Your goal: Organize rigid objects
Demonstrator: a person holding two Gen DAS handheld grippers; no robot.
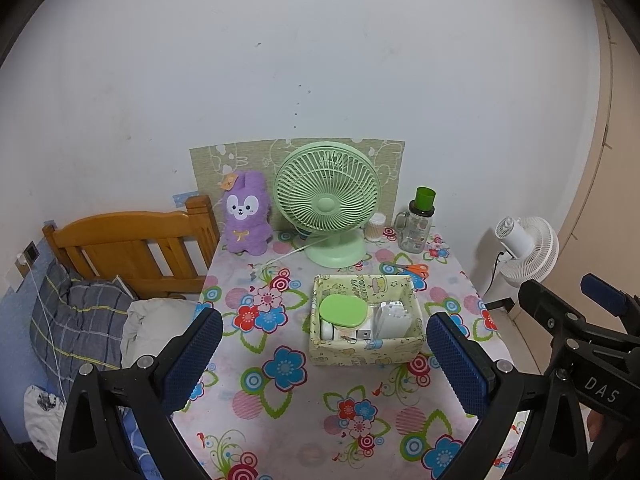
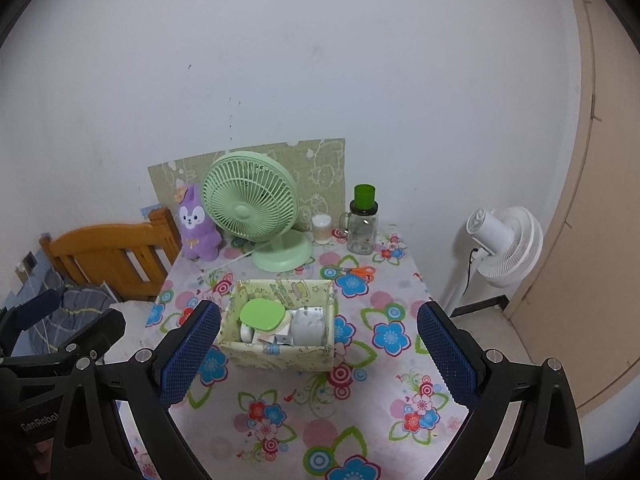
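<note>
A pale green patterned storage box [image 1: 366, 350] [image 2: 280, 354] stands mid-table on the floral cloth. It holds a green-lidded container [image 1: 343, 311] [image 2: 262, 313], white chargers and small items. Orange-handled scissors [image 1: 405, 269] [image 2: 354, 271] lie behind it. A glass mug-jar with a green cup on top [image 1: 418, 222] [image 2: 363, 220] and a cotton-swab jar [image 1: 375, 227] [image 2: 322, 229] stand at the back. My left gripper [image 1: 324, 360] is open and empty, hovering over the table's near side. My right gripper [image 2: 318, 356] is open and empty beside it.
A green desk fan [image 1: 327, 204] [image 2: 256, 206] and a purple plush rabbit [image 1: 245, 214] [image 2: 196, 224] stand at the back by the wall. A wooden bed headboard [image 1: 132, 248] with bedding is left of the table. A white floor fan [image 2: 504, 246] stands at the right.
</note>
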